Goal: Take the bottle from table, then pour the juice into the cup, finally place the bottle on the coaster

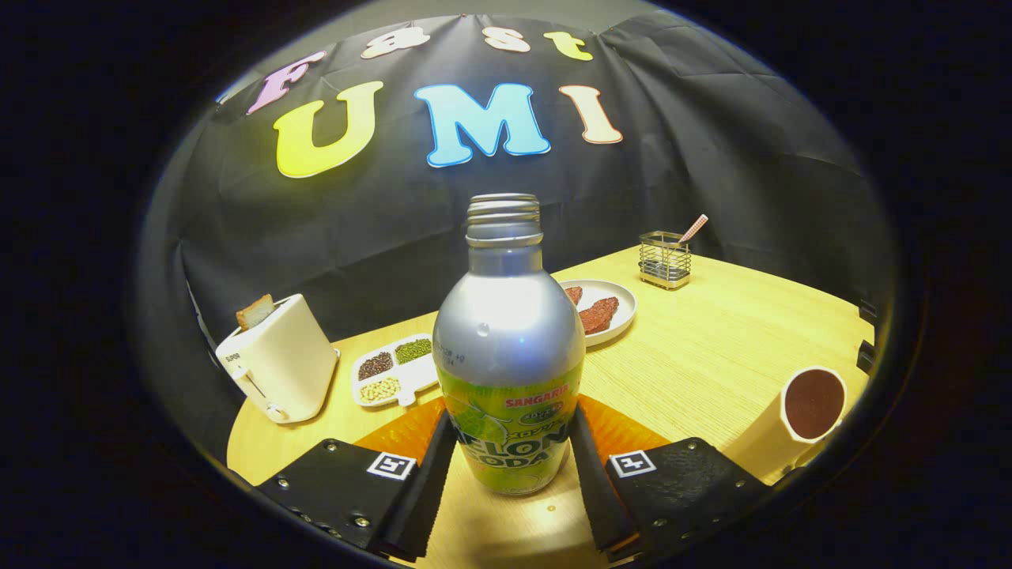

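Gripper (510,454) closed on the bottle (508,348): both fingers pressed against the lower labelled body, one each side, low enough to keep the weight under control for tipping. Bottle upright, cap off, threaded neck open, so ready to pour. Base apparently clear of the table (711,348), though hard to be sure from this angle.

Cup (802,415) to the near right, well apart from the bottle, mouth turned this way and dark inside; already some liquid in there, or only a dark lining, cannot tell. Orange coaster (403,433) lying flat just behind the fingers, under or beside the bottle, handy for the final set-down.

Farther off: toaster (277,359) at left with a slice standing in it, divided tray (395,371) of beans, plate (605,308) behind the bottle, wire holder (664,259) at far right.

Likely stage: bottle taken, carry towards the cup next.
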`<action>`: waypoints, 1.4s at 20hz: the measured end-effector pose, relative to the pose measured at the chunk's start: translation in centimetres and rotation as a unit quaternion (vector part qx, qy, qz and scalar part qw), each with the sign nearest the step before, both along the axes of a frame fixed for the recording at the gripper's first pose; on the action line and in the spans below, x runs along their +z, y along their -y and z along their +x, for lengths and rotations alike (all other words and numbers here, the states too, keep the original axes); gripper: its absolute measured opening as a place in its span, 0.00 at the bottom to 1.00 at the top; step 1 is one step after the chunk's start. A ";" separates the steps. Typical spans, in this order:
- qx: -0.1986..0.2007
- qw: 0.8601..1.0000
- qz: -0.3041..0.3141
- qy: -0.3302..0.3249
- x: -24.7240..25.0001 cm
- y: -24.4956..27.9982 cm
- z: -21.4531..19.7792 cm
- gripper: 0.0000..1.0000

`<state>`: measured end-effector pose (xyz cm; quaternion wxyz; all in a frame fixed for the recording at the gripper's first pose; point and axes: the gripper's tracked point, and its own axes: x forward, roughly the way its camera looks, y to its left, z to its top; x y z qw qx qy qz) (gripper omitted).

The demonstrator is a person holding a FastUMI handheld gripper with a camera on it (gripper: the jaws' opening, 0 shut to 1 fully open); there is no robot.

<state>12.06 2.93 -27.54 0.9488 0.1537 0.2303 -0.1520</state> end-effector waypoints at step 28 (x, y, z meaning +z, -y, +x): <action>0.025 0.998 -0.050 -0.005 -1.8 -0.1 1.7 0.99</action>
